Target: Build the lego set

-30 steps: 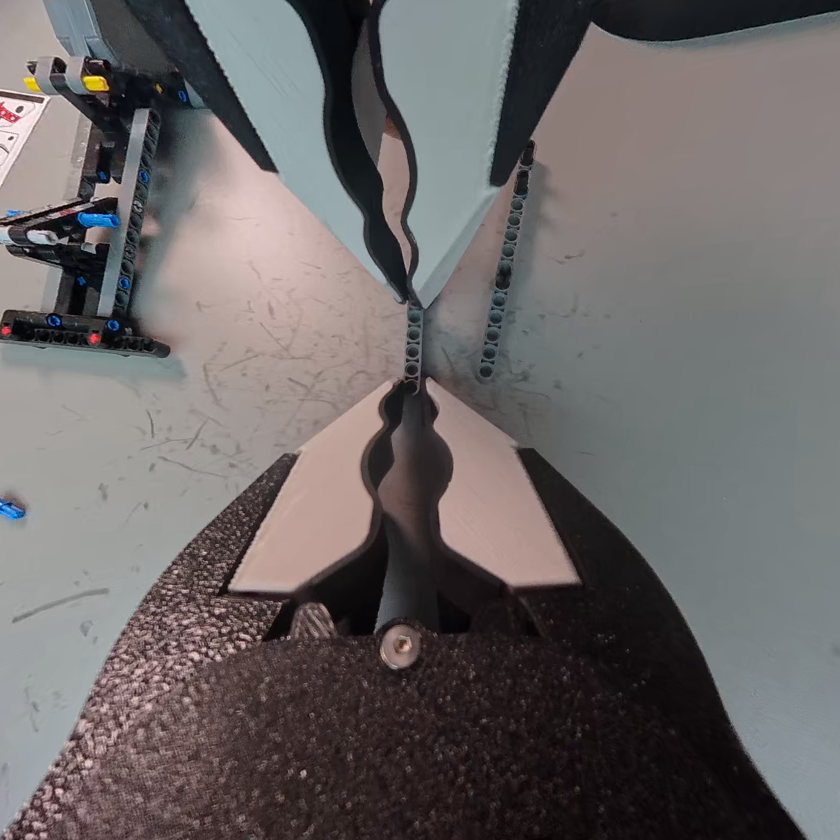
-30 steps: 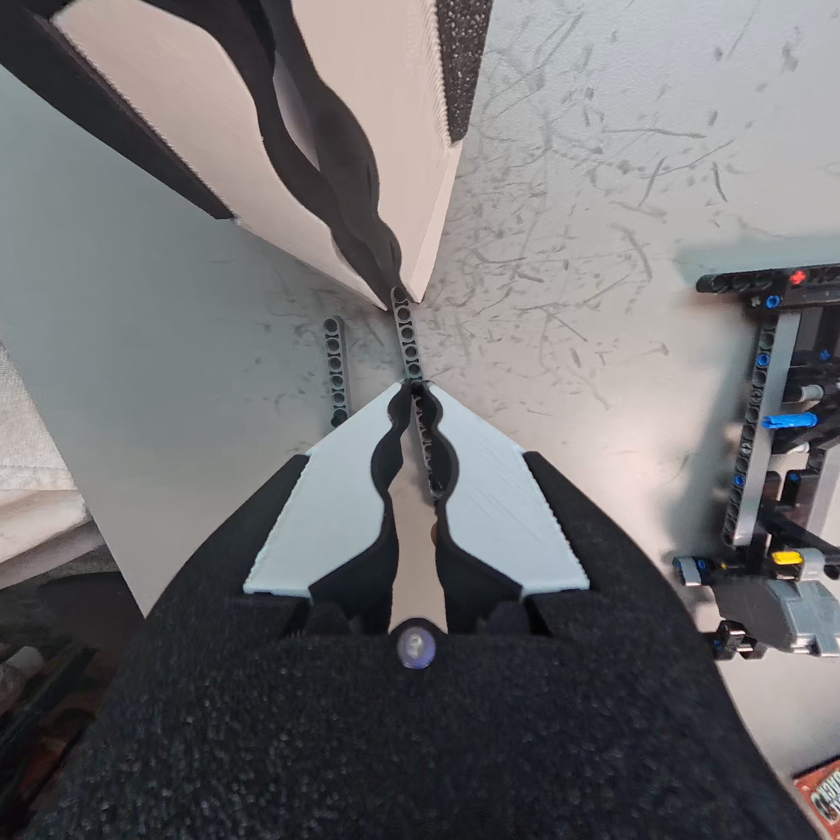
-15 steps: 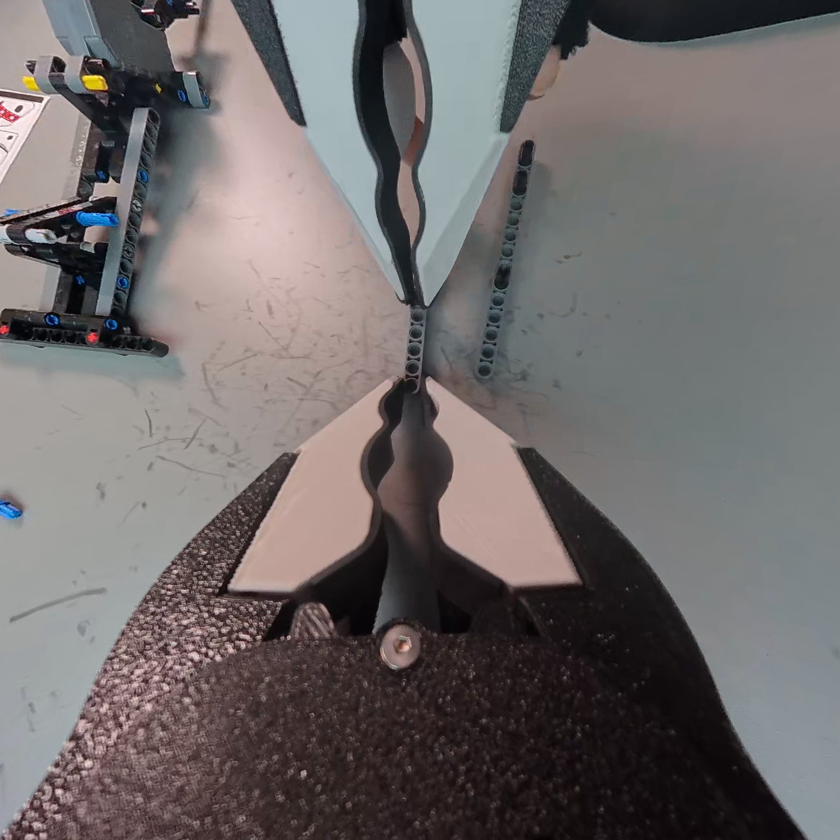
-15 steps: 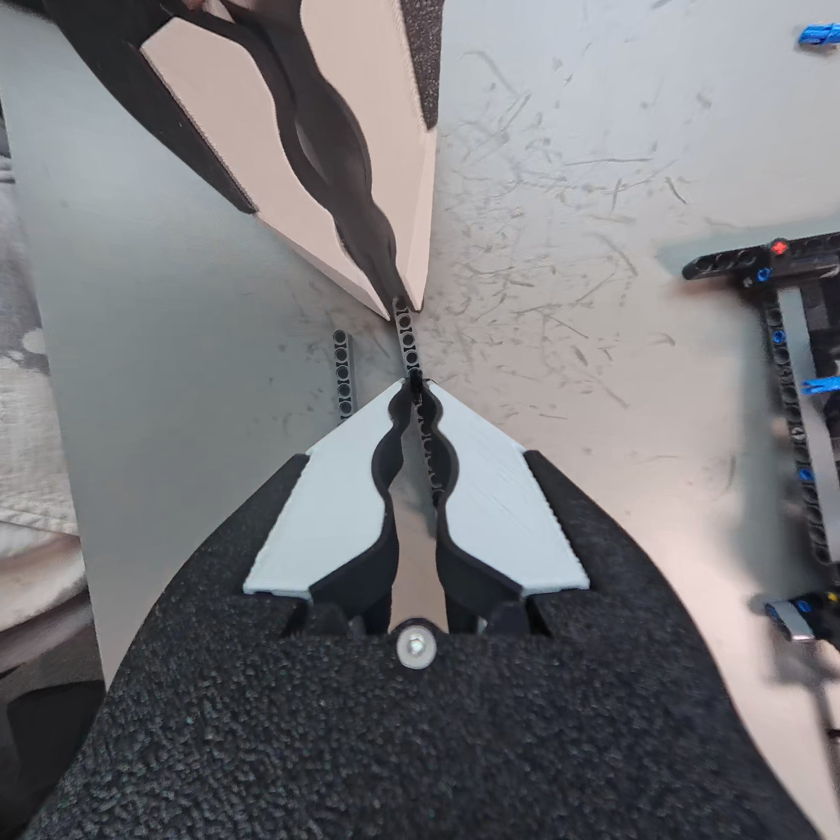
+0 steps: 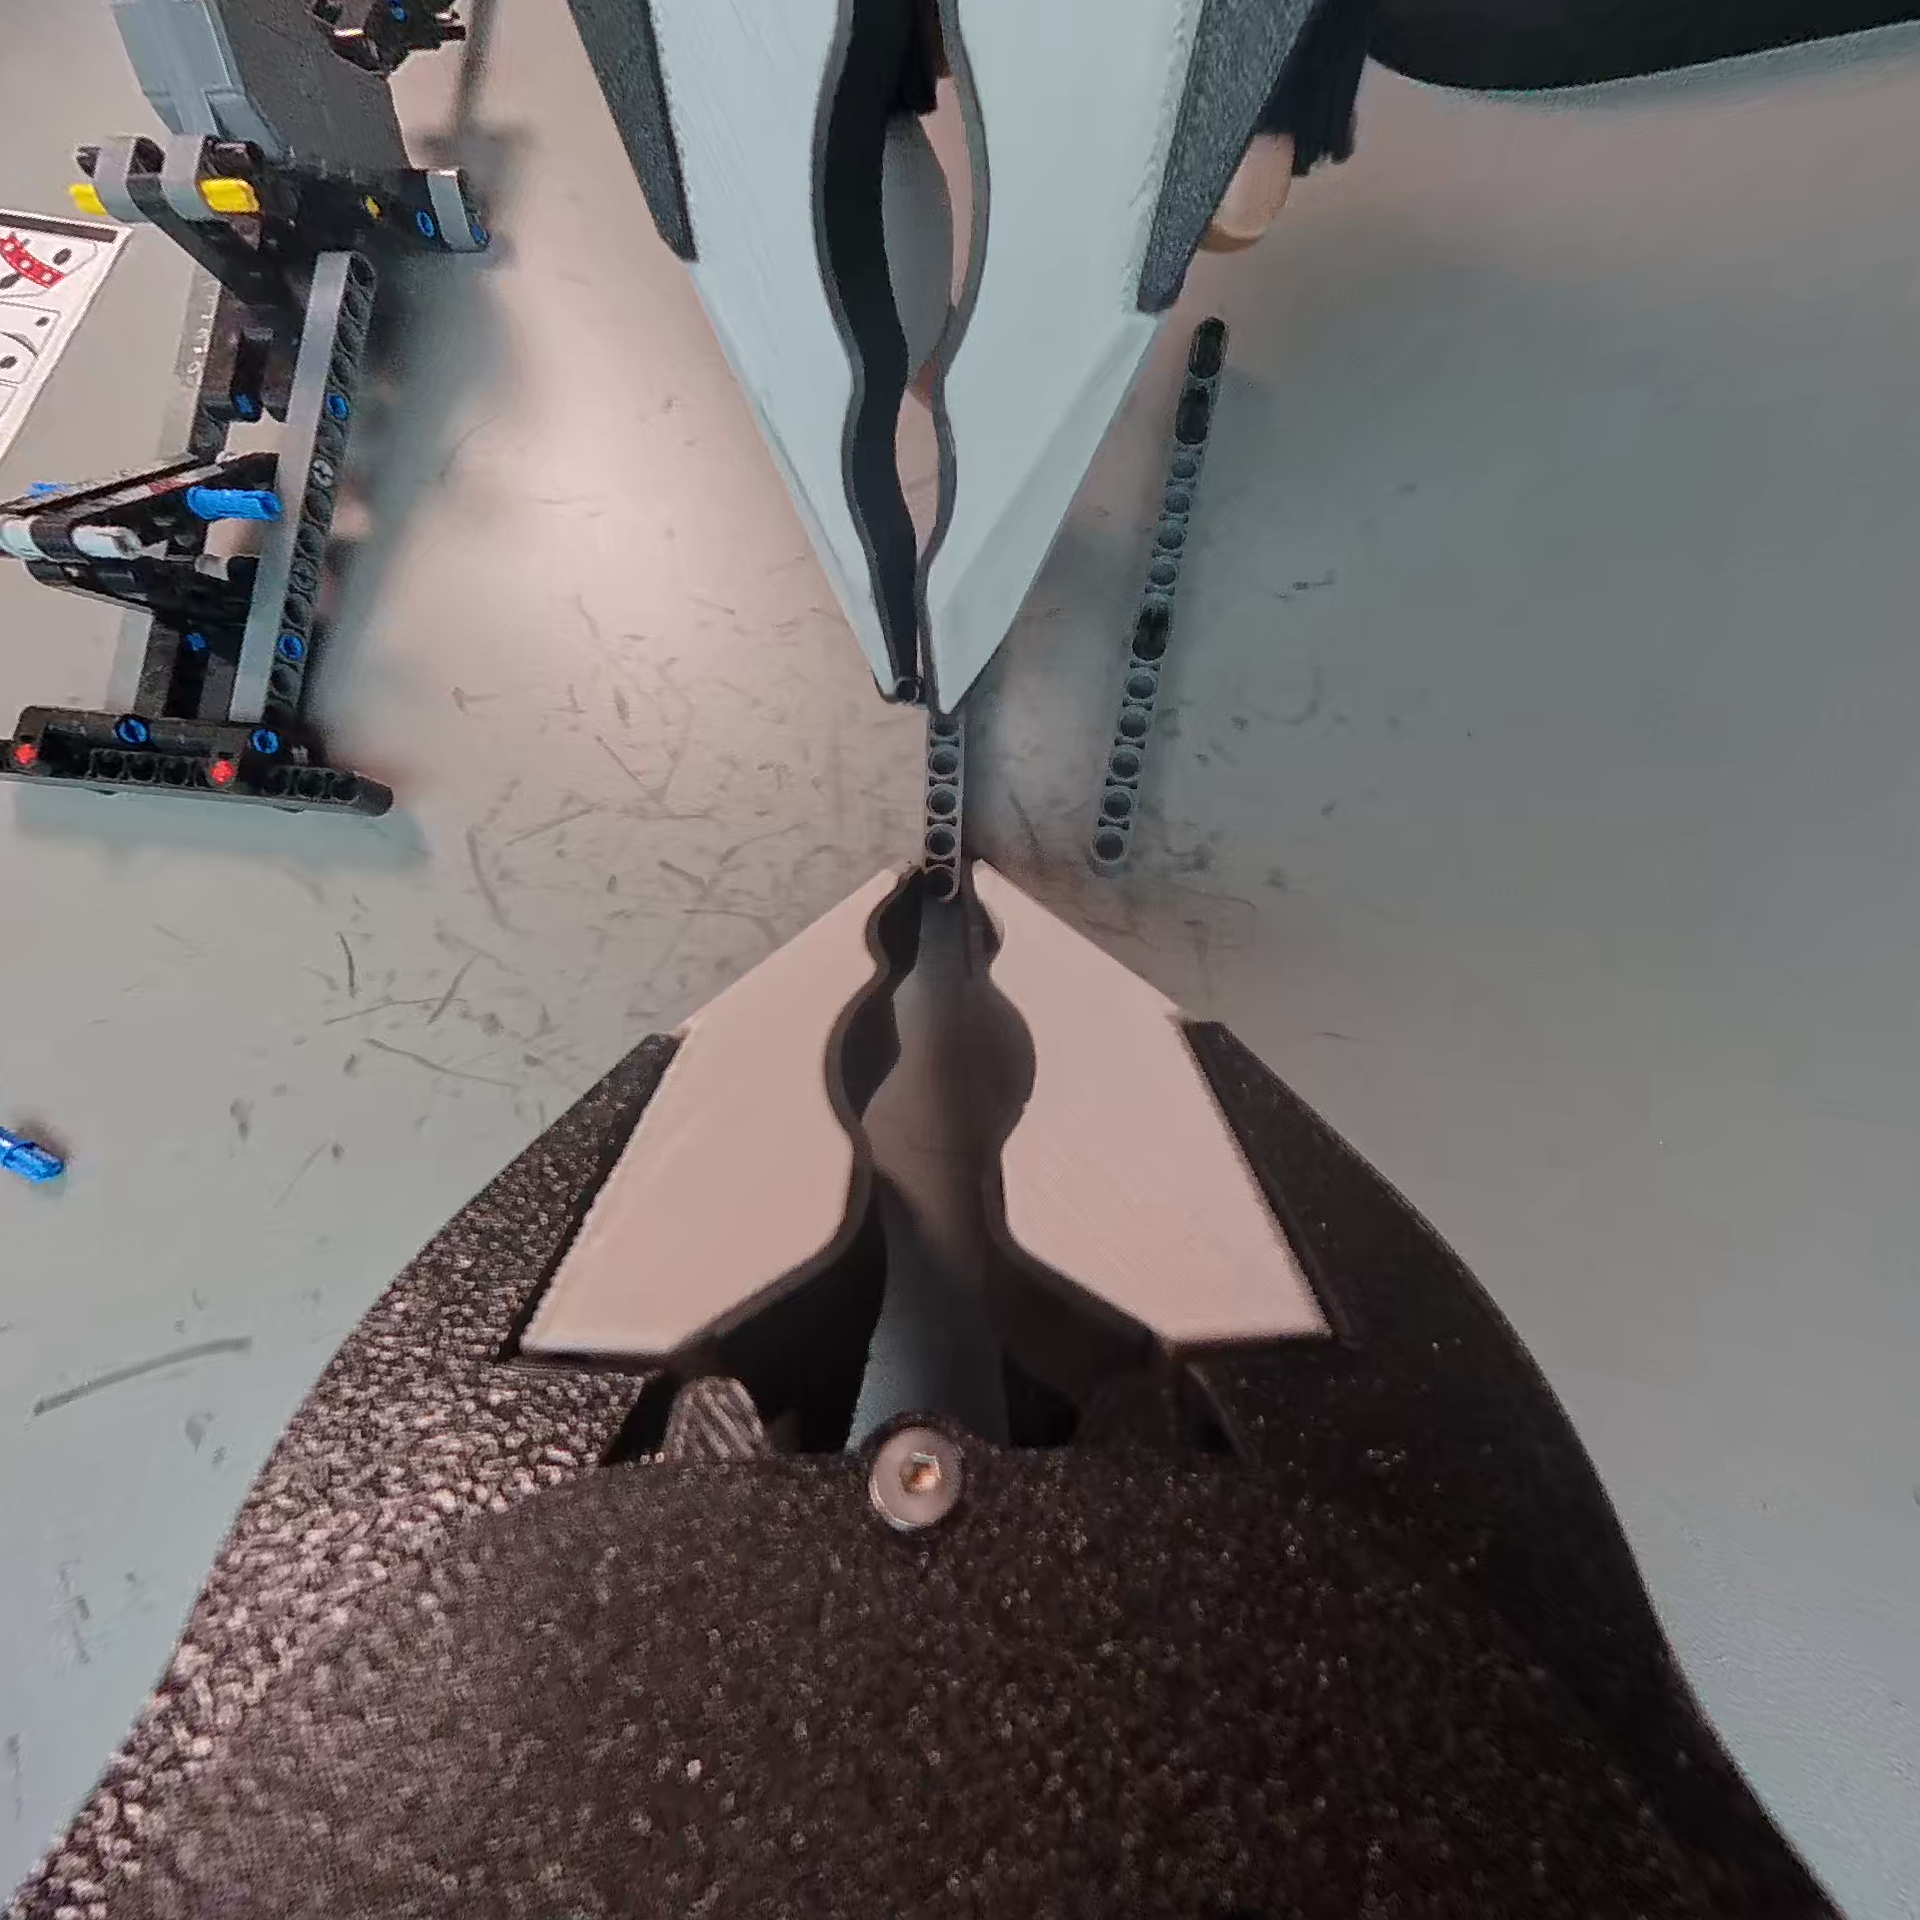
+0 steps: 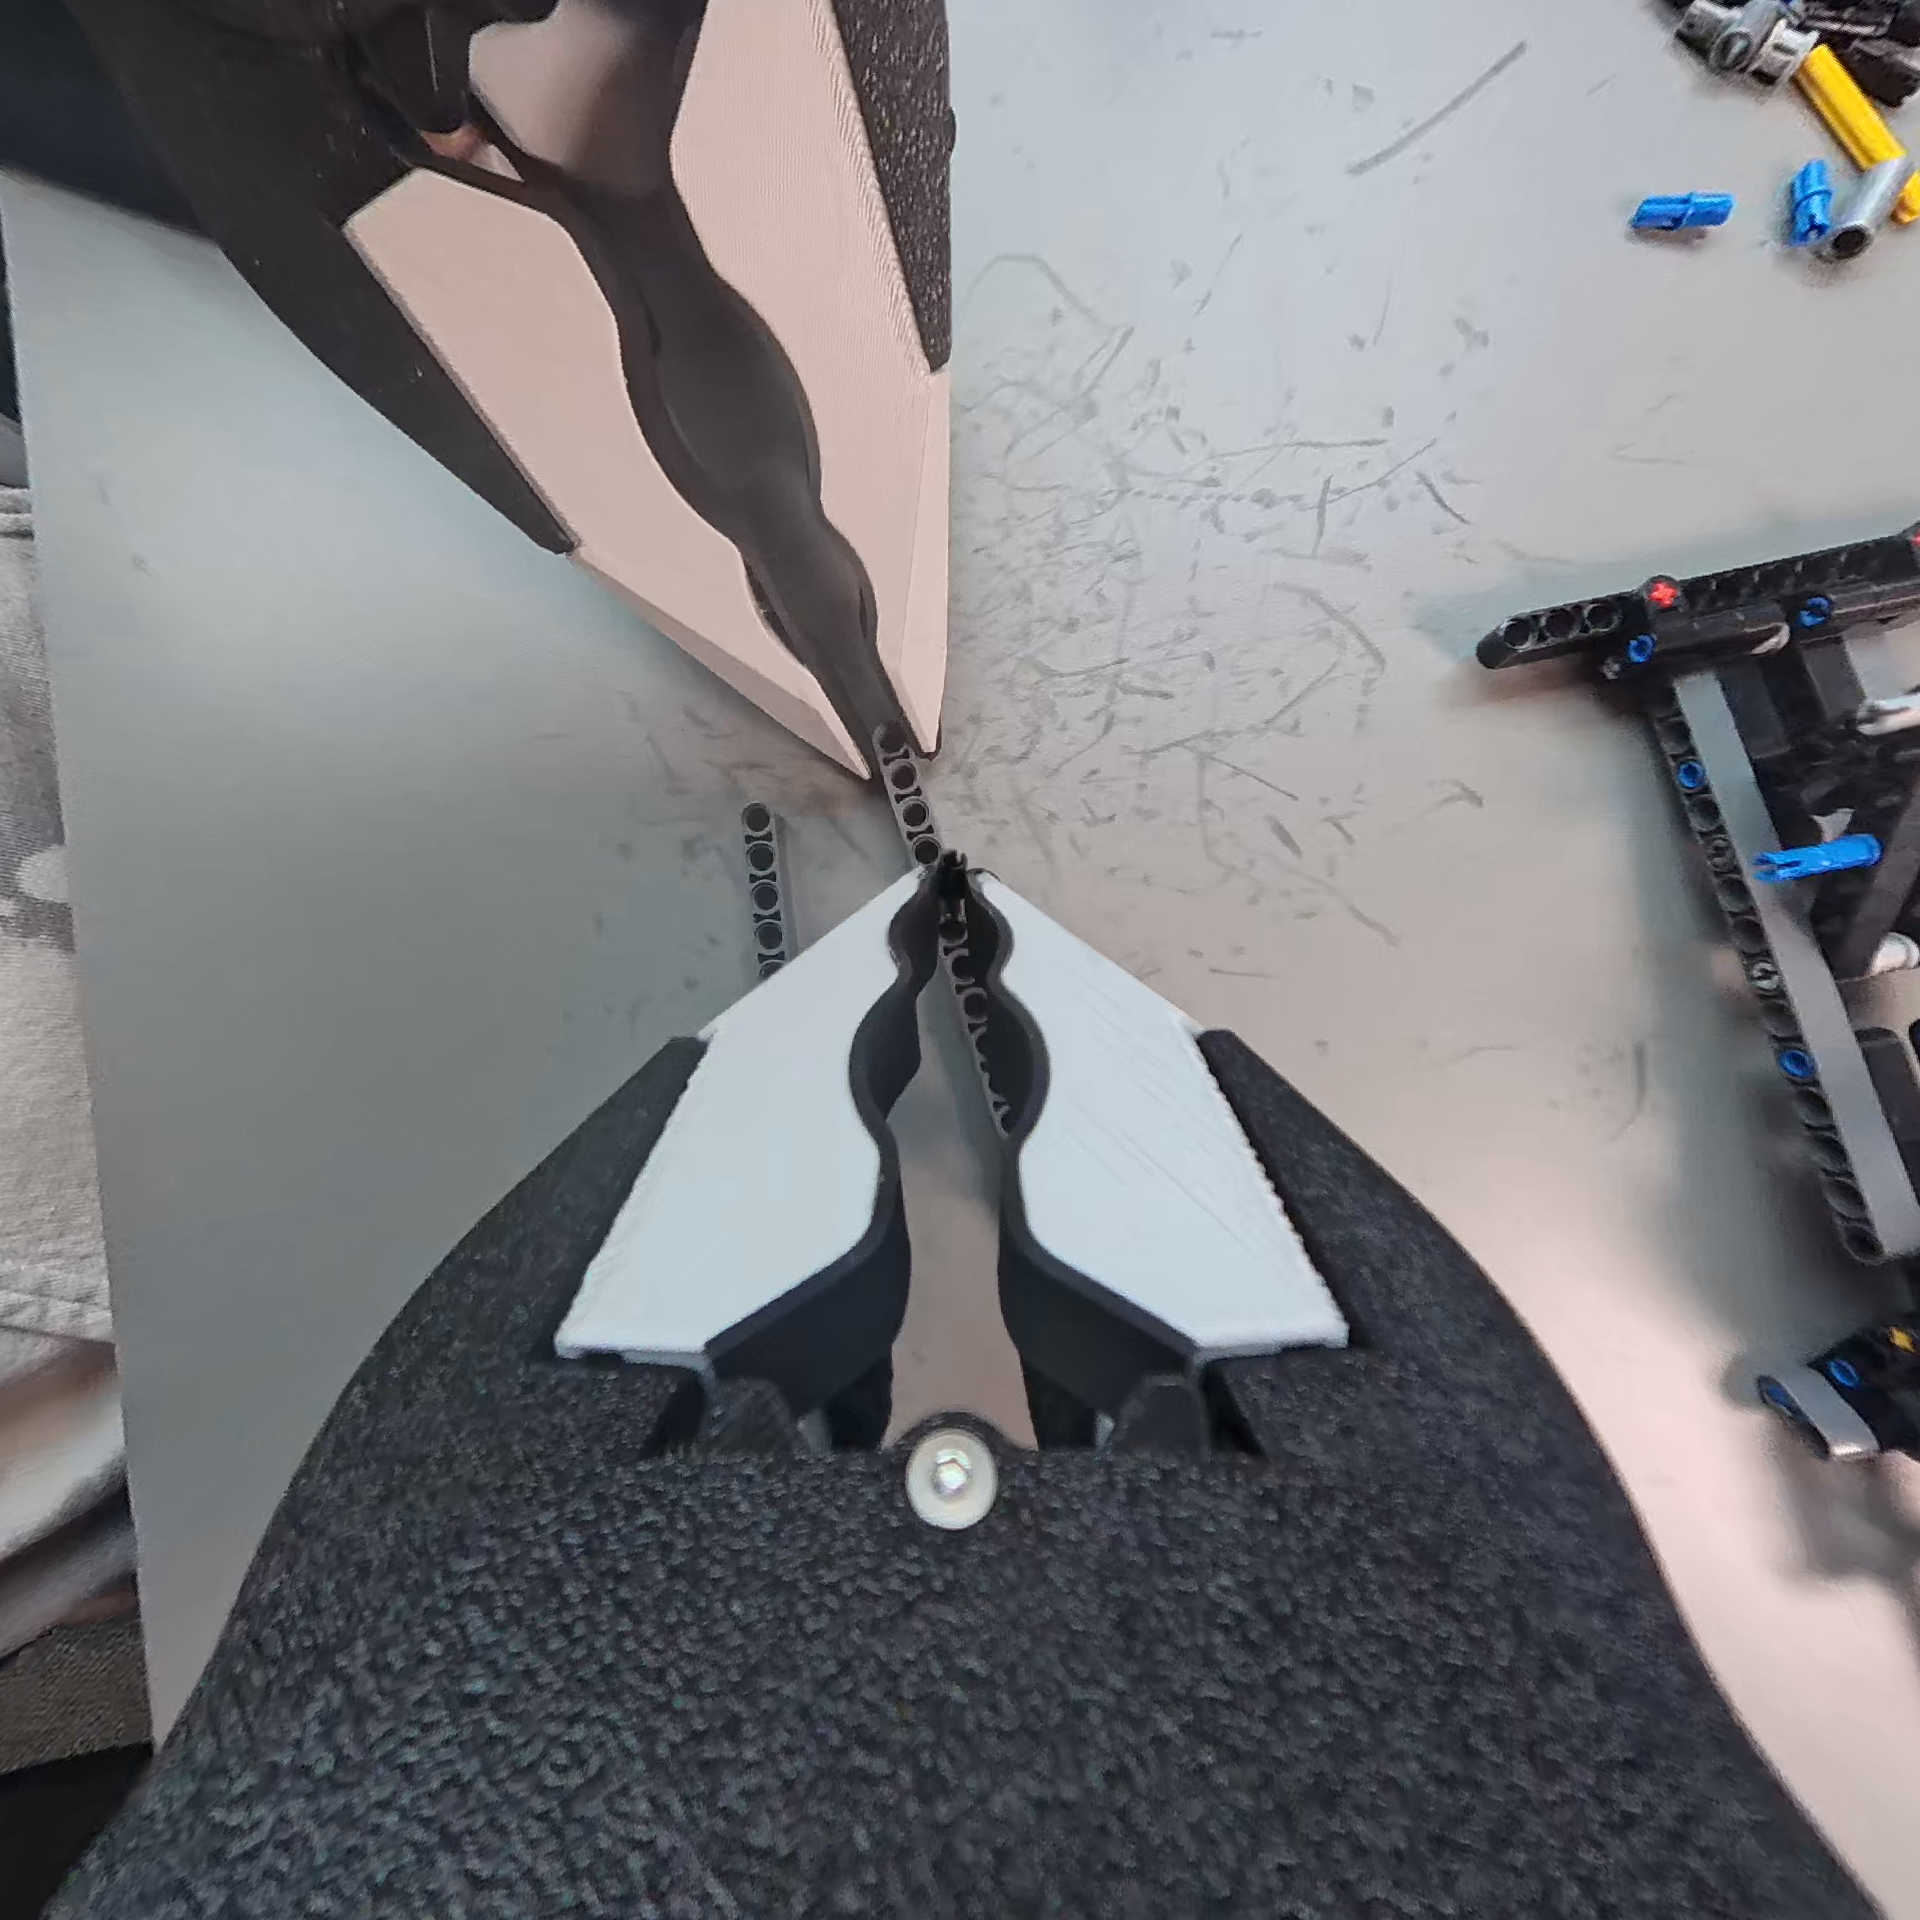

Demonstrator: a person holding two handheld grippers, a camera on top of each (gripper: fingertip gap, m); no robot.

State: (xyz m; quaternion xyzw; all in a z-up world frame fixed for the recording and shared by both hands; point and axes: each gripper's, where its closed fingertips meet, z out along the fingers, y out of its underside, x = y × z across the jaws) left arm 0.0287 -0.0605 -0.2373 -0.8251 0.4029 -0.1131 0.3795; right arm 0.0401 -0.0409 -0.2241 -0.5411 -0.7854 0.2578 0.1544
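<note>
A scuffed, scratched grey tabletop [image 5: 540, 1039] is seen beneath both grippers. Two long dark grey perforated lego beams are counted. One beam [image 5: 943, 805] is clamped at its near end by the left gripper [image 5: 940, 888] and at its far end by the right gripper [image 6: 951, 873], both sets of fingers closed on it. The second beam [image 5: 1162, 603] lies flat just beside. Farther off, one black and grey lego frame assembly [image 5: 208, 499] rests, and loose blue pins [image 6: 1678, 210] are scattered.
</note>
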